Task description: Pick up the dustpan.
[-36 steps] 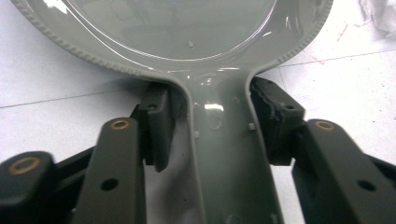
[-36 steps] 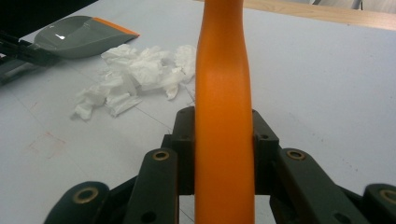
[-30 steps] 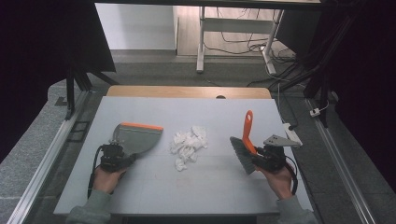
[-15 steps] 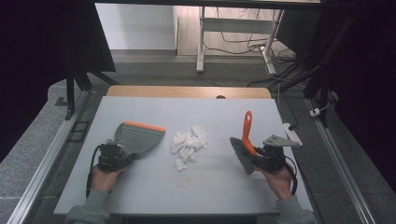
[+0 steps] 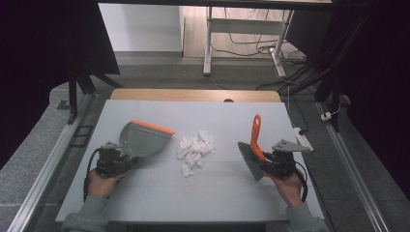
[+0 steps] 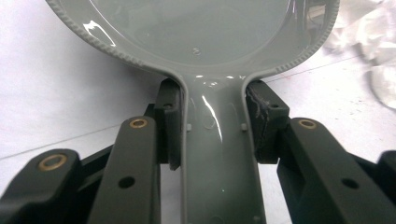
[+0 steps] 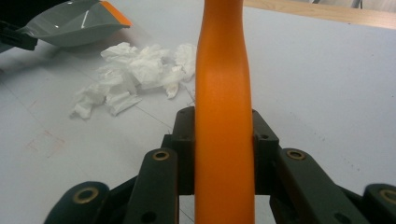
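Tissue pile (image 5: 195,150) lies between dustpan (image 5: 142,138), pinched by left gripper (image 5: 117,160), and brush (image 5: 252,151), clamped by right gripper (image 5: 271,163)

Tissues (image 5: 195,151) between dustpan (image 5: 142,139) and brush (image 5: 251,154)

A pale grey table (image 5: 203,193) fills the middle and lower part of the high view, with a wooden strip along its far edge. Near the centre of the frame lies a loose heap of crumpled white tissue (image 5: 195,149), resting directly on the tabletop. In the right gripper view the same heap sits in the upper left of the frame, and faint thin lines cross the grey surface around it.
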Demonstrator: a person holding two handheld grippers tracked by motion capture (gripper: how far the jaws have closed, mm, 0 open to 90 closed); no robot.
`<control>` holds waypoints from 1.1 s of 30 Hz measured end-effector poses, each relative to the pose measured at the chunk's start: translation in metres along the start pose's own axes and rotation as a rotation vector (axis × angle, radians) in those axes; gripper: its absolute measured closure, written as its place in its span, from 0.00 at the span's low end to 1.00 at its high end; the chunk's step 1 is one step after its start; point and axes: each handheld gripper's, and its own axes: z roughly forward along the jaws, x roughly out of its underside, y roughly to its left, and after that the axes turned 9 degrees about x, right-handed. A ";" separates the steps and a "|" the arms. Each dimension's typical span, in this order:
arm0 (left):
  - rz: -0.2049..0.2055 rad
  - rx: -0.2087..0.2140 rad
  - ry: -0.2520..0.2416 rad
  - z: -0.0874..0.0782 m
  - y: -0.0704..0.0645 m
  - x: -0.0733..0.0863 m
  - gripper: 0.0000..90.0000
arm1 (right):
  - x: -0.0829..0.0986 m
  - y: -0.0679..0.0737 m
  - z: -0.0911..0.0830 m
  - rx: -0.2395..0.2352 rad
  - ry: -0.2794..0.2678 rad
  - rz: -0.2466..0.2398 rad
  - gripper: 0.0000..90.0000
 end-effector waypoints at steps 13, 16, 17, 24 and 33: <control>0.085 0.081 -0.006 -0.023 0.013 0.001 0.68 | -0.002 0.000 -0.002 -0.003 -0.021 0.009 0.78; 0.102 0.091 -0.003 -0.028 0.015 0.002 0.68 | -0.002 -0.001 -0.005 -0.003 -0.036 0.024 0.78; 0.109 0.080 -0.002 -0.029 0.015 0.003 0.68 | -0.003 -0.002 -0.005 -0.003 -0.042 0.029 0.78; 0.173 0.109 -0.002 -0.045 0.014 0.006 0.68 | -0.003 -0.005 -0.007 0.000 -0.046 0.037 0.78; 0.262 0.119 0.021 -0.067 0.006 0.007 0.68 | -0.002 -0.005 -0.006 0.003 -0.048 0.040 0.78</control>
